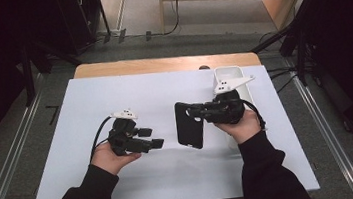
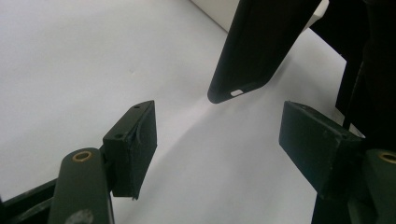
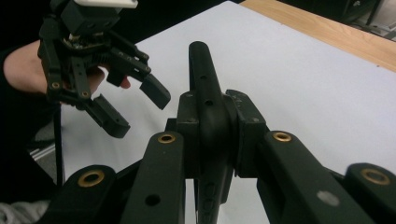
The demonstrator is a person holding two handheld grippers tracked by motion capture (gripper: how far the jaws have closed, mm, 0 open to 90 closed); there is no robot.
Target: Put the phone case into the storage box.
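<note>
Now the right tongs (image 1: 192, 111) are clamping a black phone case (image 1: 189, 125) upright above the counter (image 1: 173, 175); the left tongs (image 1: 152, 137) are standing apart, empty, just beside it.

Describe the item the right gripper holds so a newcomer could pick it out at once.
On the white table, look just right of centre, in front of the white tray. The right gripper clamps a phone case there: the flat black item, with a slot in its end.

I log: black plastic phone case (image 1: 189, 125) above white table sheet (image 1: 173, 175), mid-table | left gripper (image 1: 152, 137) left of it, apart | white rectangular tray (image 1: 229, 75) behind-right, on sheet.
</note>
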